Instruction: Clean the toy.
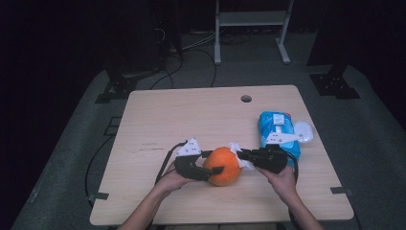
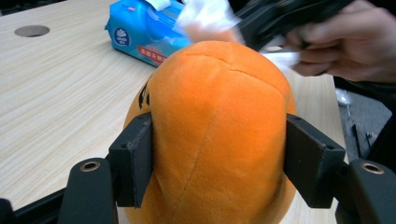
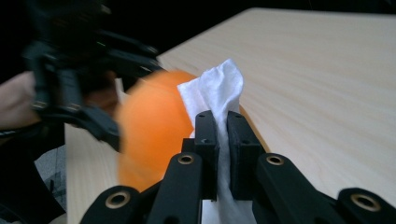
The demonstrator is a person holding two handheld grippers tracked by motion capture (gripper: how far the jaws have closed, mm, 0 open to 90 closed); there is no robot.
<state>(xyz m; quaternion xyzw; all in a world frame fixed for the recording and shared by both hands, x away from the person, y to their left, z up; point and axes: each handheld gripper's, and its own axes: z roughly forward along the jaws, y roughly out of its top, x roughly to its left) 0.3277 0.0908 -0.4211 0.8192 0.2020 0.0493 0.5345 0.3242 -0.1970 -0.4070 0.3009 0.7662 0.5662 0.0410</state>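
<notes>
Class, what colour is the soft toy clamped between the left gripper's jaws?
Orange. The plush toy shows best in the left gripper view.

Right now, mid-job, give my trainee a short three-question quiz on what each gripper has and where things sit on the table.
1. True or false: the left gripper has its jaws pressed against both sides of the orange plush toy.
2. What is pinched in the right gripper? A) a cable B) a white tissue C) the blue pack
3. Fill in: in the high view, the blue tissue pack lies on the table on the person's ____ side.

Key: 1 true. 2 B. 3 right.
</notes>
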